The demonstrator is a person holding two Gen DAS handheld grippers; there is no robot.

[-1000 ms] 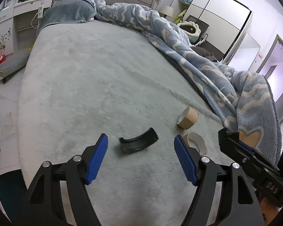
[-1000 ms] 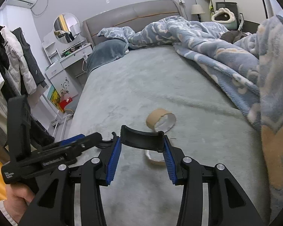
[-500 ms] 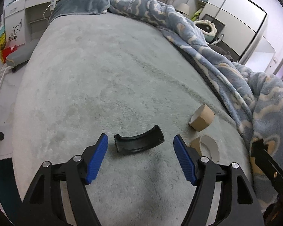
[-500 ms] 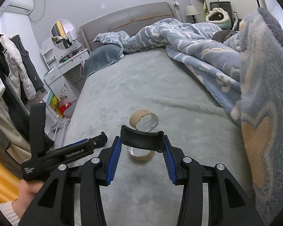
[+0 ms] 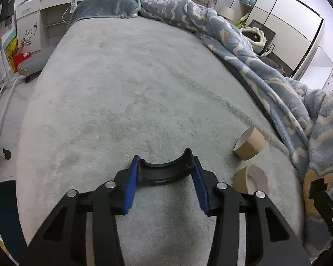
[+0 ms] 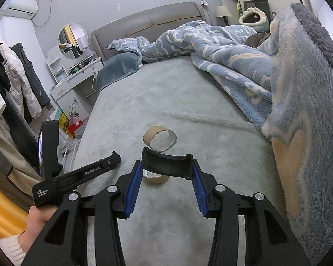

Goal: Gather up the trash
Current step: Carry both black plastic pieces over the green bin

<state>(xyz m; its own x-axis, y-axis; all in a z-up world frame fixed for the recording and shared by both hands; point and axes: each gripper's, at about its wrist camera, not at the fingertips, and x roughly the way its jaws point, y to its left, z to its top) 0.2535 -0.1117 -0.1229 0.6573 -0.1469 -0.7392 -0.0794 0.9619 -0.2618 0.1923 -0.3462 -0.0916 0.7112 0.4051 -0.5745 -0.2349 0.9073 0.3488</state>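
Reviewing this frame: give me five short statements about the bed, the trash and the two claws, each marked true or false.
1. The left claw has a curved black plastic piece between its pads; its jaws are closing. True.
2. The right claw is empty. False: it grips a second curved black piece.
3. Two cardboard tape rings lie on the grey bed cover: the far ring and the near ring. True.
4. The rings are stacked. False: they lie apart.
5. The blue blanket covers the rings. False: it lies beside them.
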